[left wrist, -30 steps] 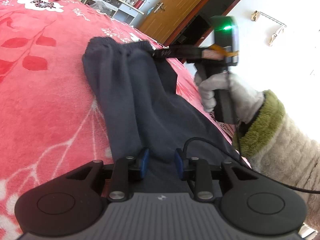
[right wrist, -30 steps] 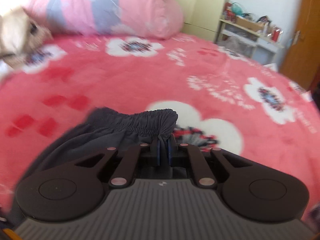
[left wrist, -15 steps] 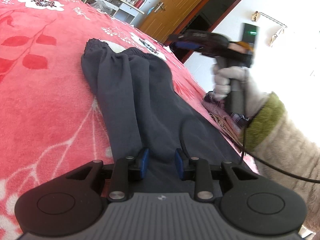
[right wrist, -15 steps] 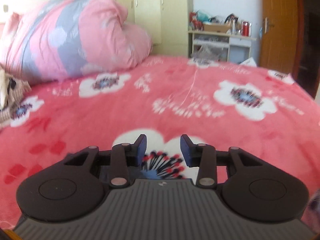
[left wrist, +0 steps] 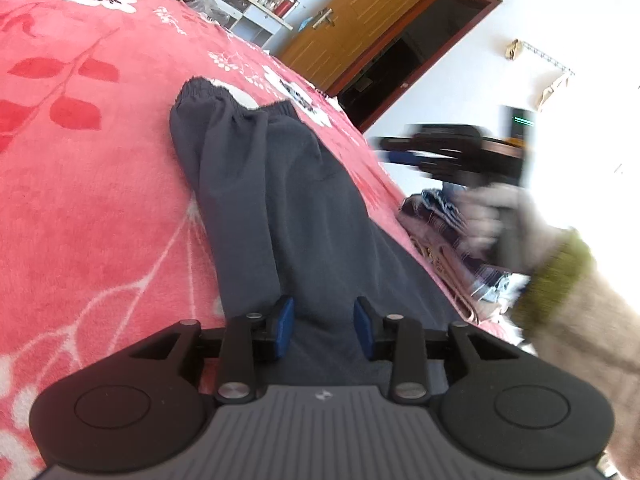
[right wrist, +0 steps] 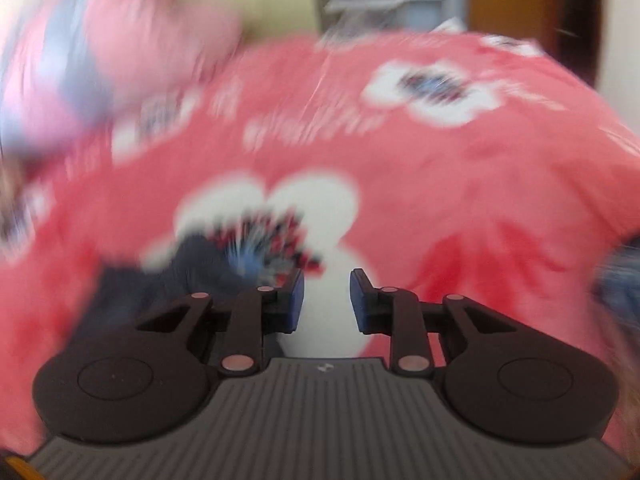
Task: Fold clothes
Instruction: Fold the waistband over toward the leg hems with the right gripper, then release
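Dark grey trousers [left wrist: 288, 200] lie lengthwise on the red flowered bedspread [left wrist: 80, 200], with the gathered waistband at the far end. My left gripper [left wrist: 323, 326] hovers over their near end; its jaws are opening, and the blue pads stand apart above the cloth without pinching it. In the left wrist view my right gripper [left wrist: 384, 151] is blurred, held in a gloved hand [left wrist: 492, 216] off the bed's right side. The right wrist view is smeared: the right gripper [right wrist: 327, 296] has its jaws closing on nothing, with a dark corner of the trousers [right wrist: 188, 268] to its lower left.
A pile of other clothes [left wrist: 440, 216] sits at the bed's right edge. A pink and blue quilt [right wrist: 100, 60] is heaped at the head of the bed. A white shelf [left wrist: 240, 4] and a wooden door [left wrist: 352, 28] stand beyond the bed.
The right gripper let go of the waistband, opened, and swung away to the right off the bed, rolling as it went. The waistband dropped flat. The left jaws have widened a little.
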A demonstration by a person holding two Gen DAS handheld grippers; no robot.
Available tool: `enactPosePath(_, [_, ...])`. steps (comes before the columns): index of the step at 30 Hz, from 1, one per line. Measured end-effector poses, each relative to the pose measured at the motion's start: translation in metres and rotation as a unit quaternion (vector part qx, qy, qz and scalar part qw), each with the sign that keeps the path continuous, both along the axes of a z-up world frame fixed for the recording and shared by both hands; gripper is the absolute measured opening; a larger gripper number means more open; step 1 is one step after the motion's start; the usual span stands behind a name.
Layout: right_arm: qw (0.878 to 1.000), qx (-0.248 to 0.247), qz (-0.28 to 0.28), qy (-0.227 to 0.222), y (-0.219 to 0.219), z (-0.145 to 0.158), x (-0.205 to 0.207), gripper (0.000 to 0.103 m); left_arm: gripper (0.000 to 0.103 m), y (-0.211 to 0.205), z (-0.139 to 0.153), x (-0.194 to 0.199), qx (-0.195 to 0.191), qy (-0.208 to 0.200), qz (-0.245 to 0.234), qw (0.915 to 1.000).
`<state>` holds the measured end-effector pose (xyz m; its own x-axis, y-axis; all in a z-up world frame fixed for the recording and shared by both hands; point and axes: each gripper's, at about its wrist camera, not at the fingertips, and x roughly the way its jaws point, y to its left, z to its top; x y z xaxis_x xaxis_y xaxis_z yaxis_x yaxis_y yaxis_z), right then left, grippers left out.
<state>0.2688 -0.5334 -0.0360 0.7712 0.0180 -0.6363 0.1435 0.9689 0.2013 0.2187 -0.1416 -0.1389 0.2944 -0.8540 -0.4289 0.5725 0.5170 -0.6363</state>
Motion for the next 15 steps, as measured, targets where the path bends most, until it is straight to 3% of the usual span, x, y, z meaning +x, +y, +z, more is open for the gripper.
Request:
enactPosePath(5, [0.999,-0.014,-0.001,-0.045,-0.011,0.083,-0.112,0.025,0.041,0.007,0.022,-0.018,0.001,-0.055,0.019,0.9983])
enactPosePath(8, [0.998,-0.039,0.043,-0.036,0.004,0.100,-0.156,0.025,0.046,0.002,0.035,-0.035,0.004,-0.079,0.006,0.9968])
enactPosePath(10, [0.995,-0.047,0.086,-0.015,0.021,0.089,-0.161,0.025,0.046,-0.009,0.039,-0.044,0.029,-0.080,-0.007,0.9964])
enactPosePath(15, [0.989,-0.021,0.146,0.033,0.064,0.011,-0.122,0.024,0.045,-0.036,0.035,-0.063,0.112,-0.079,-0.030,0.9902])
